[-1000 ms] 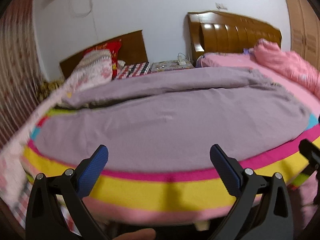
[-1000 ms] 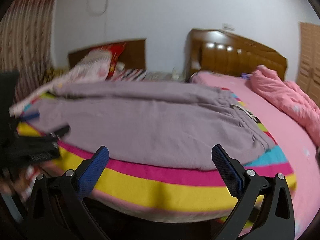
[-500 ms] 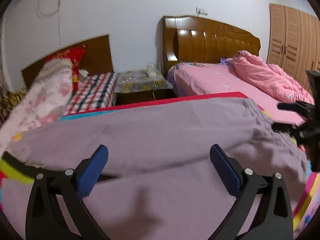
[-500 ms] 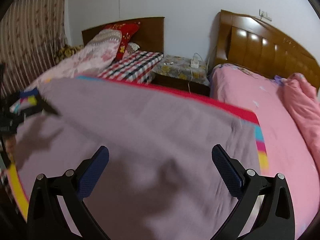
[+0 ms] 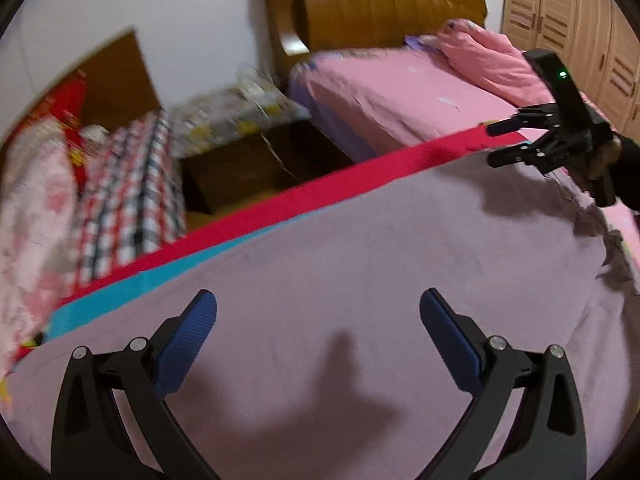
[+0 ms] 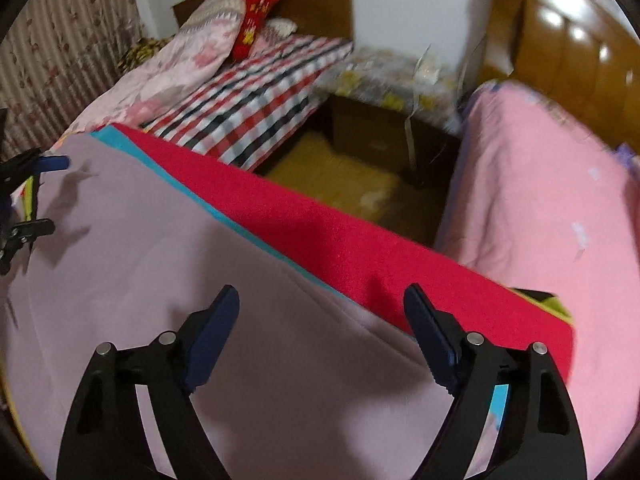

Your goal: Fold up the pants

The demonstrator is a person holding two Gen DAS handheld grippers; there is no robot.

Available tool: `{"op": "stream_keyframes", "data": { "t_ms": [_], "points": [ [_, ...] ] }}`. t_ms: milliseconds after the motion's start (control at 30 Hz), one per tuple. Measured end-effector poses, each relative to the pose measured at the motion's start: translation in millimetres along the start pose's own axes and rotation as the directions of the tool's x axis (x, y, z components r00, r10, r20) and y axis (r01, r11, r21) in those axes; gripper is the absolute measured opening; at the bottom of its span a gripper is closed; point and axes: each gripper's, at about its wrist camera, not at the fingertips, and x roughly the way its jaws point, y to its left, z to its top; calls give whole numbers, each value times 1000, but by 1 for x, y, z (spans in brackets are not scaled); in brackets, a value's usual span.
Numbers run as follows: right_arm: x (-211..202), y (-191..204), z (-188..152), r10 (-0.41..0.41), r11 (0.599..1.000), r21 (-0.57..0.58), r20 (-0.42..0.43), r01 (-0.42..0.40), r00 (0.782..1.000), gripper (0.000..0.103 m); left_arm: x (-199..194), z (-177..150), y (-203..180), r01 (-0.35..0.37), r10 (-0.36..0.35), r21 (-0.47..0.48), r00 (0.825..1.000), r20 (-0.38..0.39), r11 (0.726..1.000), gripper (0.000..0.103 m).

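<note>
Lilac pants (image 5: pixel 360 264), spread flat beneath both tongs for folding; left gripper (image 5: pixel 318 312) wide open, empty; right gripper (image 6: pixel 322 306) just narrowing, nothing gripped, over far edge.

Mauve pants (image 5: pixel 360 264) flat on striped blanket (image 5: pixel 360 176)

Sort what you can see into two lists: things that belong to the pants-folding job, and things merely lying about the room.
Belongs to the job:
- mauve pants, spread flat
- left tool, open, nothing between its pads
- right tool, jaws just closing somewhat, holding nothing
- striped blanket beneath the pants

Just lying about:
- checked bedding
- red pillow
- pink quilt
- nightstand
</note>
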Motion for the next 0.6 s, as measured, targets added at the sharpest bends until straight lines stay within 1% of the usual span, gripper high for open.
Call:
{"op": "stream_keyframes", "data": {
  "t_ms": [33, 67, 100, 133, 167, 200, 233, 267, 333, 400, 467, 567, 600],
  "points": [
    [6, -2, 0, 20, 1000, -15, -29, -21, 999, 81, 5, 1, 4, 20, -20, 6, 1000, -16, 1000, 101],
    [11, -2, 3, 31, 999, -31, -44, -32, 999, 74, 12, 4, 9, 41, -40, 21, 999, -35, 999, 101],
    [13, -1, 1, 54, 997, -45, -58, -57, 997, 66, 19, 6, 11, 46, -44, 40, 998, -47, 998, 101],
    [13, 0, -1, 83, 995, -56, -58, -86, 995, 62, 23, 7, 12, 50, -47, 54, 997, -56, 997, 101],
    [9, 4, -3, 91, 993, -71, -46, -94, 995, 48, 28, 9, 13, 55, -50, 78, 997, -64, 995, 101],
    [1, 10, -6, 79, 990, -113, -25, -82, 997, 25, 31, 11, 14, 53, -47, 96, 997, -63, 994, 101],
    [-4, 16, -7, 43, 989, -141, -8, -43, 999, 15, 31, 10, 15, 52, -46, 103, 997, -60, 993, 101],
    [-14, 24, -11, 11, 985, -171, 18, -8, 1000, 15, 33, 13, 17, 56, -50, 109, 997, -57, 993, 101],
    [-36, 39, -19, -14, 978, -205, 85, 32, 996, 15, 36, 18, 20, 66, -60, 115, 997, -53, 991, 101],
    [-60, 56, -30, -36, 969, -238, 150, 71, 988, 15, 39, 23, 23, 75, -70, 127, 996, -49, 989, 101],
    [-84, 75, -44, -66, 959, -255, 216, 122, 974, 15, 40, 26, 26, 89, -82, 132, 995, -53, 987, 101],
    [-101, 83, -60, -86, 959, -239, 254, 149, 963, 15, 40, 30, 27, 105, -97, 136, 993, -63, 985, 101],
    [-105, 88, -65, -96, 959, -235, 264, 160, 960, 15, 38, 30, 27, 109, -101, 121, 993, -67, 987, 101]
  ]
}}
